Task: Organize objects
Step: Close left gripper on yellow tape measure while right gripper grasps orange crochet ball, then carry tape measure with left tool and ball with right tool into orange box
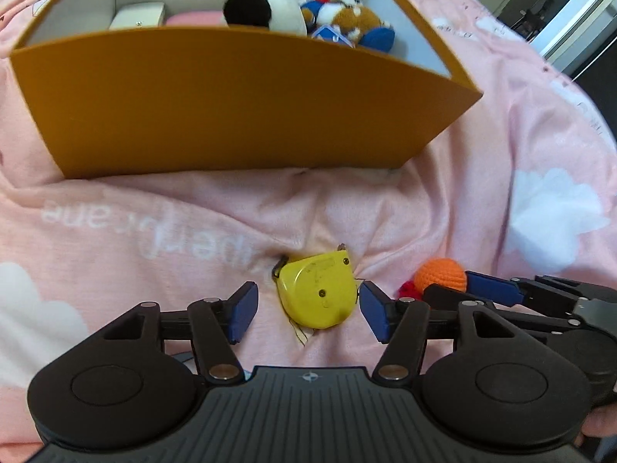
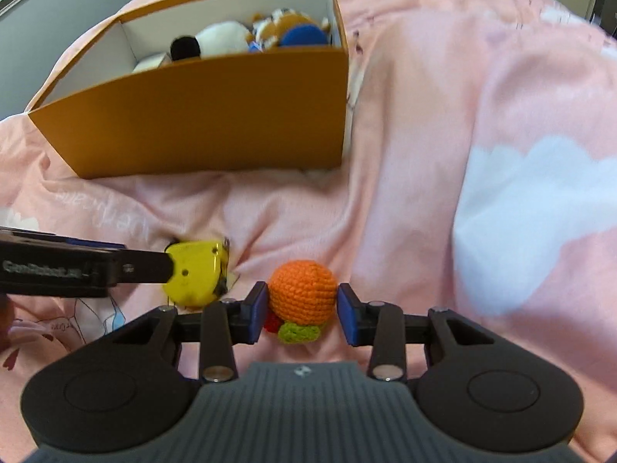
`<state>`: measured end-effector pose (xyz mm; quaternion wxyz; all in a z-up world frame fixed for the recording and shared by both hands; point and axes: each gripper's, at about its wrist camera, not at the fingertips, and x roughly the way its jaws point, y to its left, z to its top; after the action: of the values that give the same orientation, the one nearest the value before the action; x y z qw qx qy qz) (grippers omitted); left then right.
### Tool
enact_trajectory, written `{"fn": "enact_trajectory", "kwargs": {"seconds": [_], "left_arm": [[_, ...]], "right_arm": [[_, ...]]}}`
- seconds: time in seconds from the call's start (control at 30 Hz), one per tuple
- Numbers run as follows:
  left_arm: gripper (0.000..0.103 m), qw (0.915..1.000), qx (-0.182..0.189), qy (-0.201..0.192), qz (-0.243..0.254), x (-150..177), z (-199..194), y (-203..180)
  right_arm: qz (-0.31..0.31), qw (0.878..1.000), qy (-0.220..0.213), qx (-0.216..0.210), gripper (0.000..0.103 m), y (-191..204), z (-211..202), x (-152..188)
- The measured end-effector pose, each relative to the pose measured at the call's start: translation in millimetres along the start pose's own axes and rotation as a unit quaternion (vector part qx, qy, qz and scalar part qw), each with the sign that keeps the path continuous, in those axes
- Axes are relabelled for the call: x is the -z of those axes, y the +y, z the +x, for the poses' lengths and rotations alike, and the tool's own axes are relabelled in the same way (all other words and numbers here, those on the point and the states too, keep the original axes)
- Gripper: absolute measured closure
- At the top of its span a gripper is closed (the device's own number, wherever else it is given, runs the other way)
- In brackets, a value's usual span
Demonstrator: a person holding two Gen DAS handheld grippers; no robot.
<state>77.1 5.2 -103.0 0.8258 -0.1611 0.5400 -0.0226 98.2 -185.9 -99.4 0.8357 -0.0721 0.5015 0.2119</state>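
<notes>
Left wrist view. An orange cardboard box [image 1: 231, 104] stands open on a pink bedspread [image 1: 443, 208] printed with white clouds. Inside, from left to right: a small white box [image 1: 139, 15], a pink item partly hidden by the near wall, a black-and-white plush toy [image 1: 266, 5], and a cluster of brown, white and blue plush toys [image 1: 354, 19]. In front of the box, well apart from it, a yellow tape measure [image 1: 316, 293] lies flat in a dip of the fabric. The left hand-held gripper [image 1: 308, 306] has its 2 blue pads on either side of the tape measure; a clear gap shows at the left pad, and the right pad stands just beside the case, so the jaws stand open and grip nothing. At the right, the right hand-held gripper [image 1: 459, 289] reaches in beside a crocheted orange ball [image 1: 441, 274].

Right wrist view. The same box sits at upper left, the tape measure at lower left, partly covered by a finger of the left hand-held gripper. At centre, the crocheted ball, with a green leaf [image 2: 299, 332] and a red piece [image 2: 273, 322] at its near side, rests on the bedspread between the 2 pads of the right hand-held gripper. The left pad touches the ball; at the right pad a thin sliver of fabric appears to show, so a firm grip cannot be confirmed.
</notes>
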Motion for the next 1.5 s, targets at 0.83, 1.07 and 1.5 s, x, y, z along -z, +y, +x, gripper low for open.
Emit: {"fn": "enact_trajectory", "kwargs": {"seconds": [0.83,1.07,1.5], "left_arm": [[0.044,0.9993,-0.015,0.023,-0.027,-1.8,44.1,-6.9],[0.045,0.9999,0.008,0.003,-0.011,-2.1,19.4,-1.2],[0.045,0.9960,0.038,-0.079,0.013,-30.8,-68.2,-1.6]], "right_arm": [[0.025,0.999,0.033,-0.032,0.060,-7.2,24.3,0.8],[0.025,0.999,0.014,-0.031,0.061,-6.2,13.5,0.6],[-0.008,0.994,-0.062,-0.091,0.061,2.7,-42.9,-42.6]]}}
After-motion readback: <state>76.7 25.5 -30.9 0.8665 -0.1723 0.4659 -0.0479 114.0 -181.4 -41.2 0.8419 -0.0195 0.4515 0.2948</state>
